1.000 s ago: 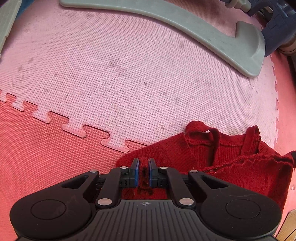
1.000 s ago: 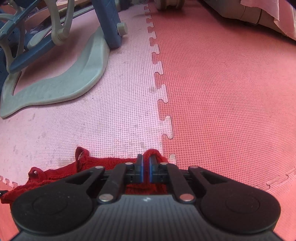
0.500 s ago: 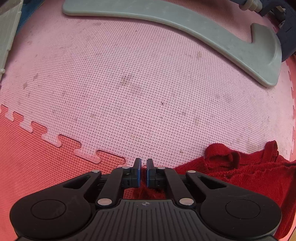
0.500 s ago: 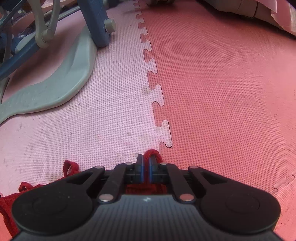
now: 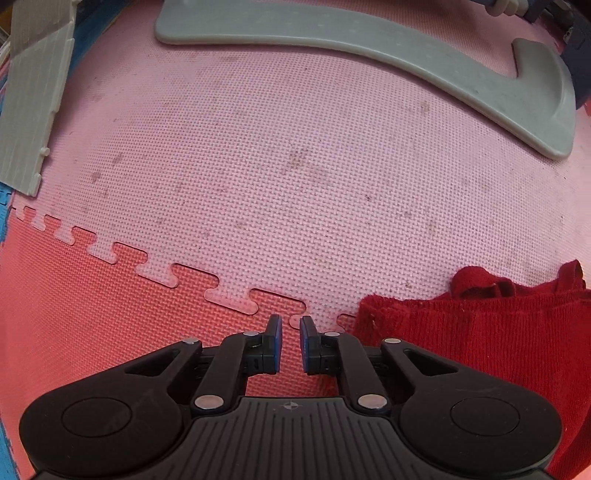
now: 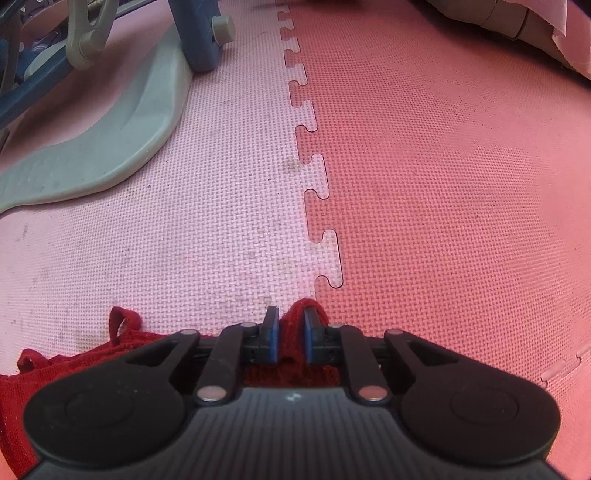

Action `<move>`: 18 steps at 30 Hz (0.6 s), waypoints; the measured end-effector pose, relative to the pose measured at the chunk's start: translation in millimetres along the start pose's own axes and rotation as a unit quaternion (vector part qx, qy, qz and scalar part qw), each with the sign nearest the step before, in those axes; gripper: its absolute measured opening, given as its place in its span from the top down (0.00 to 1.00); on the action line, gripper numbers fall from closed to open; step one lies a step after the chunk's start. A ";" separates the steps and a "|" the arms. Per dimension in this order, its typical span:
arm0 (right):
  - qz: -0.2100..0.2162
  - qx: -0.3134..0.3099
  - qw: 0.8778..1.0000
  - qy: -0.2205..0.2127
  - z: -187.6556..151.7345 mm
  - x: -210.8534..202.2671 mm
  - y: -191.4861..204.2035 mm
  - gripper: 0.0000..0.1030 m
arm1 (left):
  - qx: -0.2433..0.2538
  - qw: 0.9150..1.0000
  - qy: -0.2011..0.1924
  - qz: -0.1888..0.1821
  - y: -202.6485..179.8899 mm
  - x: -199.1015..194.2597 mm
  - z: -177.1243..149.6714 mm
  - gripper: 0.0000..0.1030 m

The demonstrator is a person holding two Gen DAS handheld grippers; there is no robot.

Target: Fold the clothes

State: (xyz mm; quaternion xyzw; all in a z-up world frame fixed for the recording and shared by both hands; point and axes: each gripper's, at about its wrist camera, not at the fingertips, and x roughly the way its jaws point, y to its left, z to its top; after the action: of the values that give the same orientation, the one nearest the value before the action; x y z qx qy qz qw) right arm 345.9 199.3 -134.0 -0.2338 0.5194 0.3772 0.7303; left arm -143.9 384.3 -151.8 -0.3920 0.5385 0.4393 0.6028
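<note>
A dark red knit garment (image 5: 480, 339) lies bunched on the pink and red foam mat, at the lower right of the left wrist view, with strap loops poking up at its far edge. My left gripper (image 5: 291, 325) points straight down beside the garment's left edge. Its jaws are opening and only bare mat shows between them. In the right wrist view the same garment (image 6: 92, 350) spreads to the lower left. My right gripper (image 6: 291, 317) has a hump of that fabric between its pads. These jaws are opening too, and the fabric still fills the gap and touches both pads.
A curved grey plastic base (image 5: 369, 37) lies across the far side of the pink mat, and the right wrist view shows the grey base (image 6: 110, 140) with a blue frame leg (image 6: 199, 33). A white ribbed panel (image 5: 33, 92) stands at the far left. Beige cloth (image 6: 517, 18) sits at the far right.
The left gripper let go of the red fabric and now stands just left of the garment, jaws slightly apart. The right gripper's jaws widened around the fabric and it sank closer to the mat.
</note>
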 end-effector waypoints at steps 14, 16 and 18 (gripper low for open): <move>-0.026 -0.102 0.994 -0.015 -14.1 -20.9 -23.9 0.49 | 0.001 0.999 0.013 -0.029 -6.4 21.9 -21.7 0.84; -0.022 -0.100 0.995 0.004 -21.7 -12.0 -27.4 0.49 | -0.006 0.999 0.015 -0.033 -4.6 27.0 -22.4 0.84; -0.017 -0.093 0.995 0.012 -29.5 -6.4 -30.1 0.49 | -0.010 0.999 0.015 -0.034 -3.2 34.7 -22.7 0.84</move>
State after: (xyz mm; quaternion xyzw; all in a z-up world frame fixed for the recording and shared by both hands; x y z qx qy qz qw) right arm 351.5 157.5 -139.9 -0.3138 0.4867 0.4089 0.7053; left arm -146.5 365.6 -188.9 -0.4227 0.5297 0.4179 0.6050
